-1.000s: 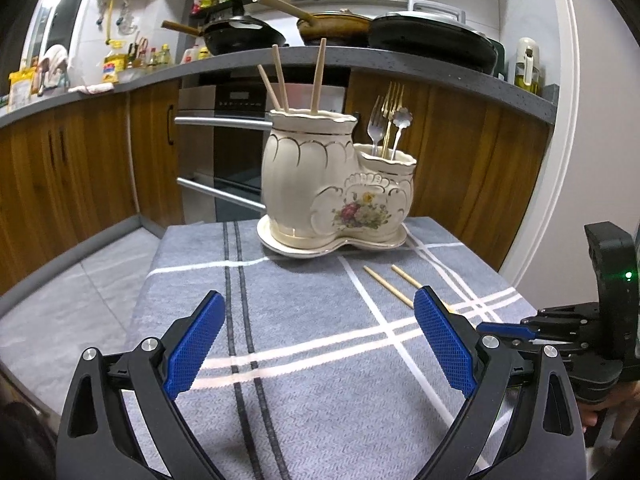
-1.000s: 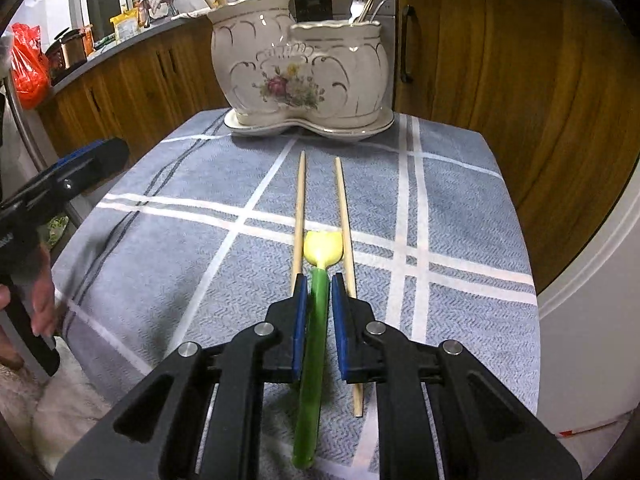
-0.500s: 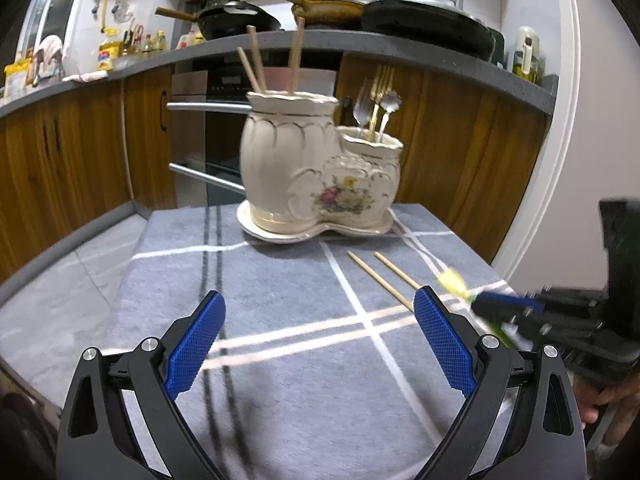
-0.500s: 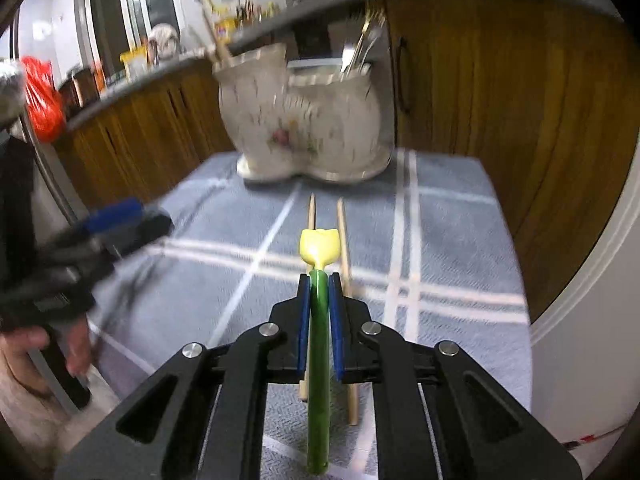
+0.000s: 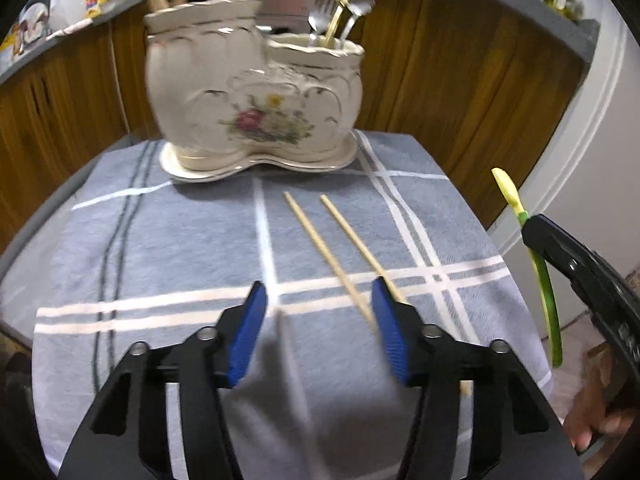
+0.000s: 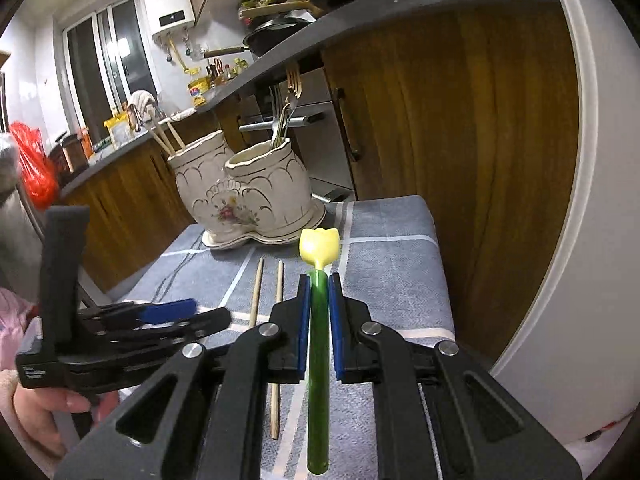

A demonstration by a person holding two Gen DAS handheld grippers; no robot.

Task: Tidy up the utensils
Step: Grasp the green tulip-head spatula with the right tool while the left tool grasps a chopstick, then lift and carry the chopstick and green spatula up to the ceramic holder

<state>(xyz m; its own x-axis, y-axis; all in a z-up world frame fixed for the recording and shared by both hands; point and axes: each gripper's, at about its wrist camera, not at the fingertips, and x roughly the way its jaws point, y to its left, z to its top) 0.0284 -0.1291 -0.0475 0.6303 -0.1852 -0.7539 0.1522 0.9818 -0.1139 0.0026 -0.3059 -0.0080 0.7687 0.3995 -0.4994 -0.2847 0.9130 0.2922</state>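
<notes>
We see a kitchen. Wooden cabinet fronts (image 6: 460, 120) run beneath a grey countertop (image 6: 400, 4). A white water heater (image 6: 170, 10) hangs on the far wall beside a dark window (image 6: 108, 64). A grey cloth with white stripes (image 5: 180, 248) covers the table. A white curved panel (image 6: 592, 200) stands at right. Lighting is artificial.

The left gripper (image 5: 318, 334) is showing glossy black linkage arms with triangular cut-outs, round silver pivot screws and ribbed blue pads (image 5: 248, 330). The right gripper (image 6: 319, 300) is looking identical. Bare fingers with pale nails are showing at the handles.
</notes>
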